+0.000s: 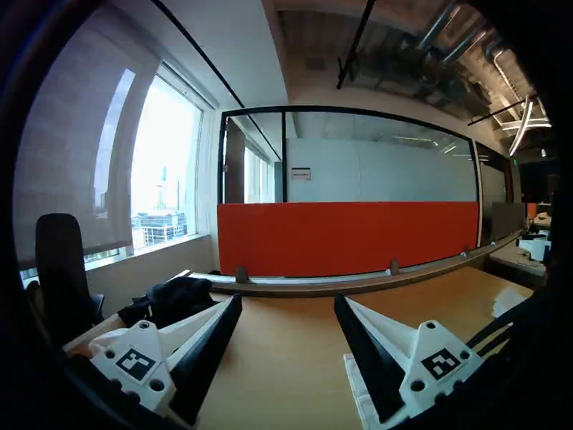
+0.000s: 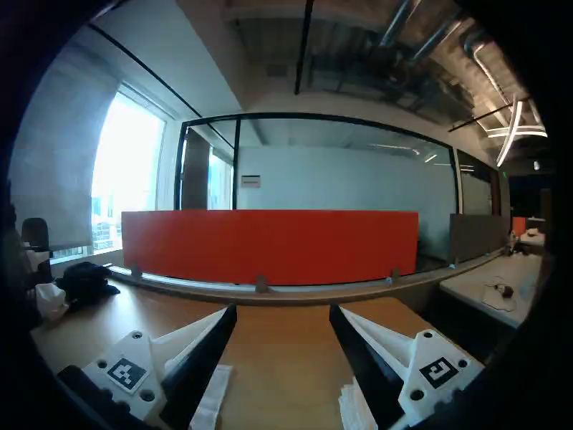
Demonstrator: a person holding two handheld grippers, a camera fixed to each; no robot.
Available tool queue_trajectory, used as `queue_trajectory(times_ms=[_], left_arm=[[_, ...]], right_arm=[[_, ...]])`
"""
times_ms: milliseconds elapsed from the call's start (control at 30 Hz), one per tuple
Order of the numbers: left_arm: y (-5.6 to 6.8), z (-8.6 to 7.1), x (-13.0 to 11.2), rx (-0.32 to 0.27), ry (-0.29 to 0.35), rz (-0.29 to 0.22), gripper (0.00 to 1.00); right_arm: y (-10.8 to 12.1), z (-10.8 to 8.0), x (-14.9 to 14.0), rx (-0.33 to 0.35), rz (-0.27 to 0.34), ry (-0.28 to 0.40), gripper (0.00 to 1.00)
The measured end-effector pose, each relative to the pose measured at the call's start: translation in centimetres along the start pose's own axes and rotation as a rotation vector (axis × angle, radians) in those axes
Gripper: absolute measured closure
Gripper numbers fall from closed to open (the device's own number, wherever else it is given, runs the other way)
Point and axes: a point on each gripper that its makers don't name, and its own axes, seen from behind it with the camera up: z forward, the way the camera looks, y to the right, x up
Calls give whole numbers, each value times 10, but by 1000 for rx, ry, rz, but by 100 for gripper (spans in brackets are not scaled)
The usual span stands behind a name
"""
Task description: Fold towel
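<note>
Both claws spread wide, nothing held: left gripper (image 1: 286, 297), right gripper (image 2: 281, 308). White towel (image 2: 213, 393) lies flat just under the right claw, edges peeking by each finger base, on the wooden desk (image 2: 286, 358). Likely light, limp, grippy; pinch corners at the hem. Orange partition (image 2: 272, 247) far ahead

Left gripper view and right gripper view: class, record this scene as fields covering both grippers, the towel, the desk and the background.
left gripper: open, holding nothing, above the desk
right gripper: open, holding nothing
towel: white, on the desk, not gripped
desk: wooden
background: orange partition; dark bundle at the desk's far left
</note>
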Motion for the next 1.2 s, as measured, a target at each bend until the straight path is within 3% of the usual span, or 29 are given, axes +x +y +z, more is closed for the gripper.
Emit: queue_trajectory(times_ms=[367, 700, 867, 1200], left_arm=[[-4, -1, 42, -9, -21, 15, 5], [11, 3, 51, -67, -61, 25, 5], [22, 5, 43, -119, -104, 42, 5], [51, 1, 14, -286, -217, 79, 5]], right_arm=[[-8, 0, 49, 2, -5, -3, 0], [-15, 2, 68, 22, -25, -9, 0], [-24, 6, 64, 76, -57, -44, 0], [-61, 3, 38, 280, -139, -168, 0]])
